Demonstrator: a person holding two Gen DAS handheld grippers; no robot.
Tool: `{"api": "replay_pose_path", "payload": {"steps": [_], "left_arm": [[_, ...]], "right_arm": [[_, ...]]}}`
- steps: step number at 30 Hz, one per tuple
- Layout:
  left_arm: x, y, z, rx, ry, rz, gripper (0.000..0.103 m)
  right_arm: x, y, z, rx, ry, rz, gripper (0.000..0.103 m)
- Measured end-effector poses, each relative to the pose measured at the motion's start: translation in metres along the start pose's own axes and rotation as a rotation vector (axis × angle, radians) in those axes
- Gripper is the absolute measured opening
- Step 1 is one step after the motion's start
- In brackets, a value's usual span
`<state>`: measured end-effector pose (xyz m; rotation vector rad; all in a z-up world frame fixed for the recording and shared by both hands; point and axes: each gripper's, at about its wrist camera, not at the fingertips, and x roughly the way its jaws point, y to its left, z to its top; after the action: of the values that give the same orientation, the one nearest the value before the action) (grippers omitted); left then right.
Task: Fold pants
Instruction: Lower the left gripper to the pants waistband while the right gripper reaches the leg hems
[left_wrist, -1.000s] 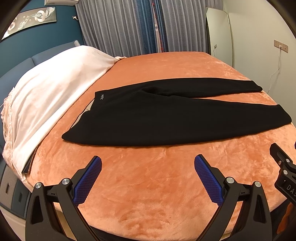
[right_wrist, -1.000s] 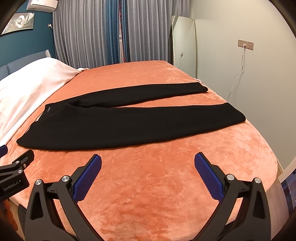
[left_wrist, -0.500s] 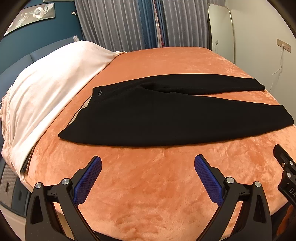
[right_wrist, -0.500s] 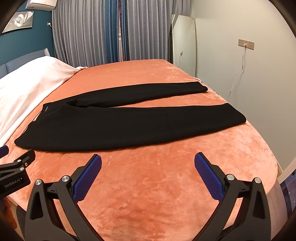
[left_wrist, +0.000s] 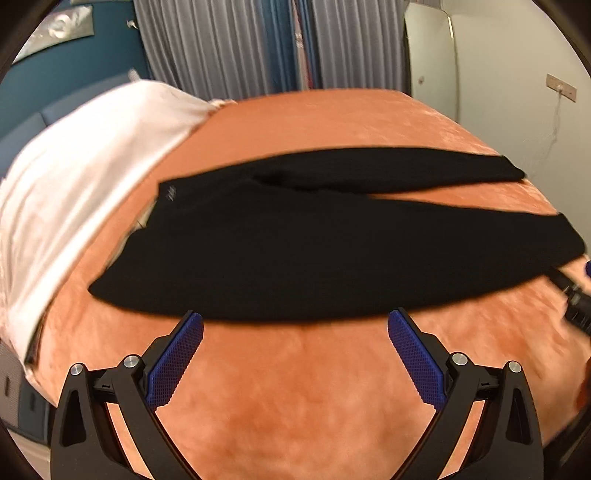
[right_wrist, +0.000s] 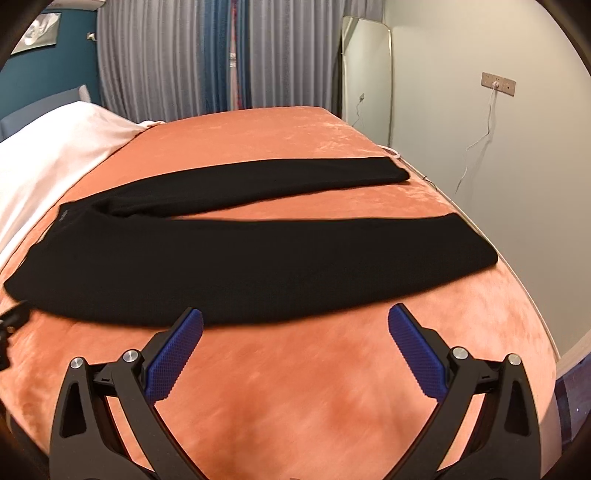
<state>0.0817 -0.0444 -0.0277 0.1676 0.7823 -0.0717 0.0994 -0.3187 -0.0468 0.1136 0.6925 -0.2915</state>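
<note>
left gripper (left_wrist: 294, 321) spread wide, blue pads (left_wrist: 173, 360) well apart, nothing between them. it hangs over the orange blanket (left_wrist: 295, 406) with its fingertips just at the near edge of the pants (left_wrist: 295, 251); whether they touch the cloth cannot be told, view is blurred.

right gripper (right_wrist: 294, 319) likewise spread wide, empty, blue pads (right_wrist: 417, 358) apart, fingertips at the near edge of the same garment (right_wrist: 166, 273), over the blanket (right_wrist: 295, 406).

pants: black, laid flat across the bed, lengthwise left to right. waistband end at the left, near the white pillow (left_wrist: 74, 177); a small pale logo near the top left corner of the waist. two legs run to the right and split in a narrow v, orange blanket showing between them. near leg is the wider-looking one and its cuff reaches close to the right edge of the bed; far leg lies beyond it, cuff near the far right edge.

in the left wrist view, part of the other gripper shows at the right border, beside the near cuff. in the right wrist view, a dark piece of the other gripper shows at the left border, beside the waist corner.

grey curtains (right_wrist: 184, 55) behind the bed, a tall mirror (right_wrist: 365, 74) against the pale wall, a wall socket (right_wrist: 498, 84) with a cord hanging down.
</note>
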Motion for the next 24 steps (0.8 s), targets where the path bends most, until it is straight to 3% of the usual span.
{"api": "replay_pose_path", "payload": {"steps": [6, 11, 17, 21, 24], "left_arm": [[0.029, 0.001, 0.025, -0.042, -0.022, -0.030, 0.098], [0.057, -0.009, 0.034, -0.043, 0.003, -0.039, 0.098], [0.092, -0.034, 0.042, 0.064, 0.092, 0.042, 0.098], [0.105, -0.041, 0.057, 0.070, 0.082, 0.012, 0.098], [0.108, -0.041, 0.068, 0.049, 0.076, -0.026, 0.098]], "right_arm": [[0.081, -0.071, 0.081, -0.049, -0.022, -0.078, 0.098], [0.145, -0.117, 0.132, -0.033, 0.011, -0.143, 0.098], [0.188, -0.140, 0.162, -0.018, 0.036, -0.109, 0.098], [0.225, -0.144, 0.186, -0.055, 0.074, -0.047, 0.098], [0.255, -0.159, 0.206, -0.004, 0.098, 0.015, 0.098]]}}
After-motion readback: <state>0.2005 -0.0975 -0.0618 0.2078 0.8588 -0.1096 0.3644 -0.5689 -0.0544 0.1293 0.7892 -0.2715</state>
